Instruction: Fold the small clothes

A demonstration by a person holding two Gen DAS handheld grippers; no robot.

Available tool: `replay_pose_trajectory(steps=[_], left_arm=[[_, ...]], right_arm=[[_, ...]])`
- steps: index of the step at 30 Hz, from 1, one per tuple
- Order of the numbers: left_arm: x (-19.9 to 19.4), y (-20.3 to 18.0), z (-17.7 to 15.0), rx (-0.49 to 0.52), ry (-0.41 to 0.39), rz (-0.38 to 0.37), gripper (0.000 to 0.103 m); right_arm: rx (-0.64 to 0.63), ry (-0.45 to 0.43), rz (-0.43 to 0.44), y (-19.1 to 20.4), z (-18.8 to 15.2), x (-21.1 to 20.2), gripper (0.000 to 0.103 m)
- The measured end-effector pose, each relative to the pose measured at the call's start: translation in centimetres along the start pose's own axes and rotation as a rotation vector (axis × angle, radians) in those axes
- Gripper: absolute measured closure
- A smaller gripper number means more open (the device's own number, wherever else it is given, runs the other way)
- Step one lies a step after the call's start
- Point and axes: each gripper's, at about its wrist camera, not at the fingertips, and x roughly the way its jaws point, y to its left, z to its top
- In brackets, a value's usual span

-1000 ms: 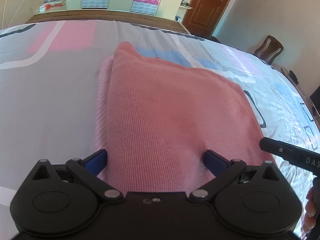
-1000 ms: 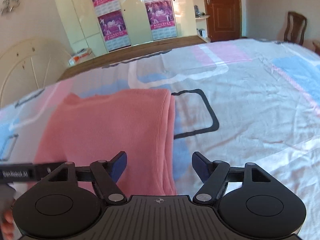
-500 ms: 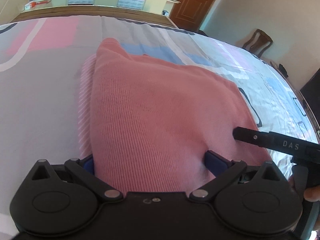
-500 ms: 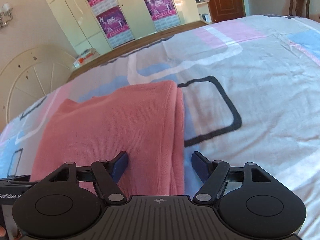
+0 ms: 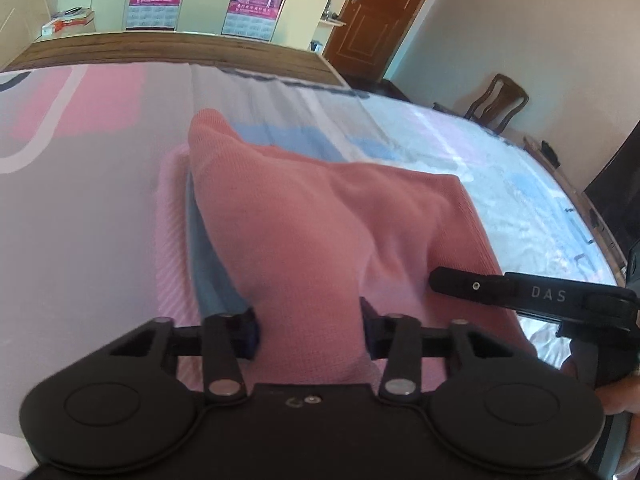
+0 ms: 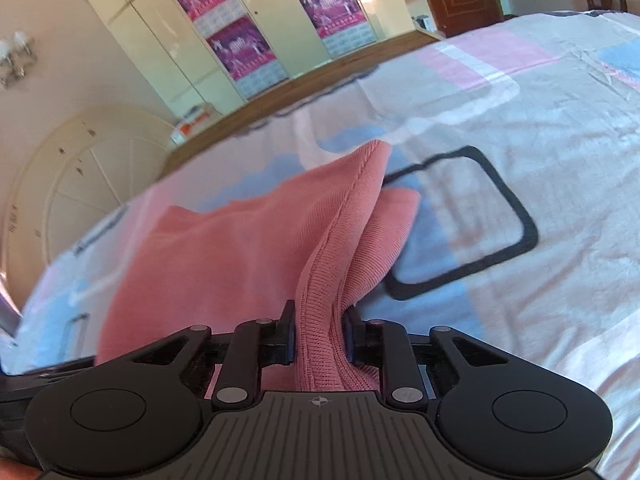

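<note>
Here I read the scene from left to right. On the left, my left gripper [image 5: 308,330] sits at the near edge of the pink knitted garment [image 5: 320,220], which lies on the patterned bedsheet [image 5: 80,200]. Its jaws are closing, and a thick bunch of the garment's near-left corner stands between the blue pads [image 5: 250,334], filling the gap and pulled up into a ridge that runs away toward the far left corner. Beneath that raised fold a strip of blue sheet pattern shows.

To the right, the right gripper [image 5: 438,280] reaches in from the right side, its tip resting at the garment's near-right part.

From the right wrist view, my right gripper [image 6: 318,336] has narrow jaws, also closing, with the ribbed hem of the garment [image 6: 240,248] pinched between the fingers [image 6: 286,334]. The hem rises from the jaws and runs away to a raised far corner; a lower layer lies just to its right on the sheet [image 6: 520,140], beside a black rounded outline [image 6: 520,220] printed on it.
</note>
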Motion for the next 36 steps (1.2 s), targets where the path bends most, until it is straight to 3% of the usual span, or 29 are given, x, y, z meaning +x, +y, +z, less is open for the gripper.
replay_pose_trajectory(steps=[8, 14, 21, 29, 36], left_arm=[[-3.6, -0.5, 0.0, 0.033, -0.050, -0.032, 0.068], [-8.0, 2.6, 0.3, 0.027, -0.102, -0.014, 0.069], [-14.2, 11.1, -0.1, 0.009, -0.146, 0.034, 0.068], [-20.0, 24.1, -0.9, -0.048, -0.142, 0.110, 0.069], [-22.1, 31.9, -0.4, -0.065, -0.150, 0.164, 0.069]], right_arm=[[0.005, -0.025, 0.120, 4.7, 0.1, -2.0, 0.082], [-0.036, -0.016, 0.189, 10.8, -1.4, -2.1, 0.082], [-0.076, 0.000, 0.259, 21.1, -4.2, 0.4, 0.081], [-0.083, 0.057, 0.311, 34.1, -9.3, 8.0, 0.082], [-0.112, 0.099, 0.314, 41.1, -11.1, 14.4, 0.082]])
